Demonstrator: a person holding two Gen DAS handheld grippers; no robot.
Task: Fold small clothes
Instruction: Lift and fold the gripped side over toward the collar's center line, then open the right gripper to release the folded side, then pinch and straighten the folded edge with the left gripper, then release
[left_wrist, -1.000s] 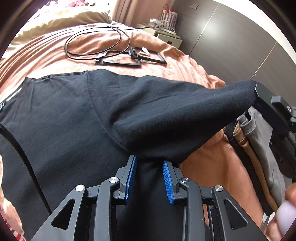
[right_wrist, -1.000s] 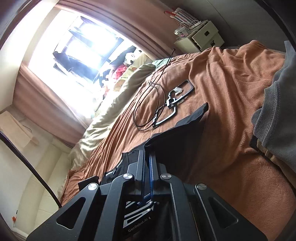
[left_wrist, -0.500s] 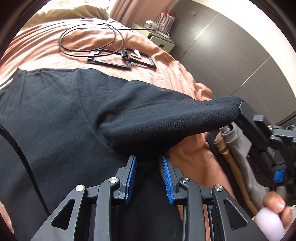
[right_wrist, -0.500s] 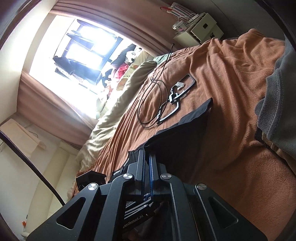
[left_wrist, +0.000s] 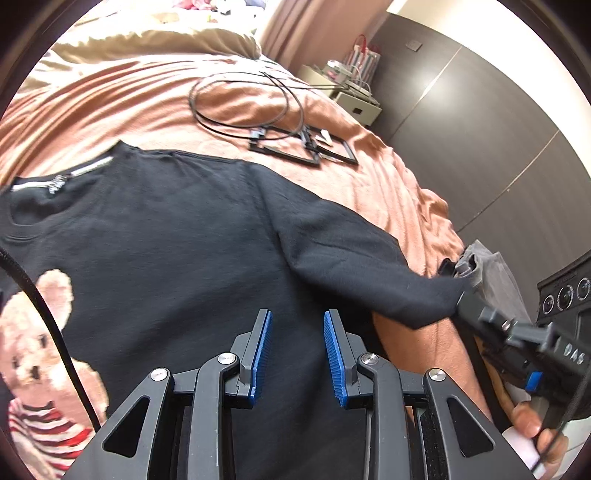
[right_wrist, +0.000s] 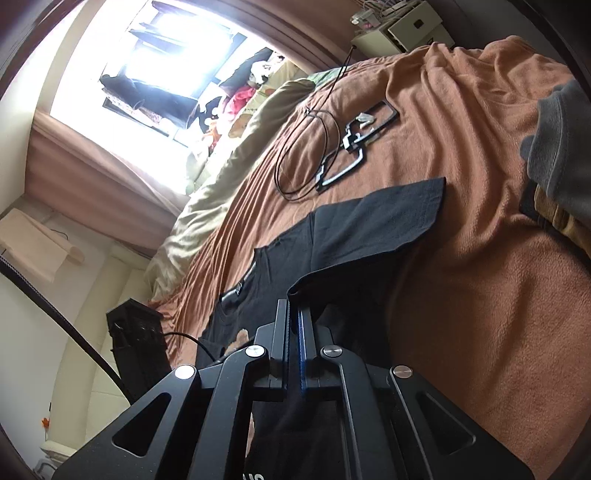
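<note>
Right gripper (right_wrist: 293, 350) pinches black T-shirt (left_wrist: 177, 240) sleeve stretched sideways; left gripper (left_wrist: 297, 350) spread.

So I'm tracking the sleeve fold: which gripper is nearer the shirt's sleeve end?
Right. The right gripper is clamped on the sleeve end; the left gripper hovers open over the shirt's body.

You've got an orange blanket (left_wrist: 369, 184) over the bed, w/ a looped black cable (left_wrist: 243, 99) touching two black frames (left_wrist: 306, 147) on it. Beige pillow (left_wrist: 155, 40) at the far end. Small cabinet (left_wrist: 354, 101) beside the bed, cluttered on top. Grey garment (right_wrist: 561, 147) at blanket's edge.
</note>
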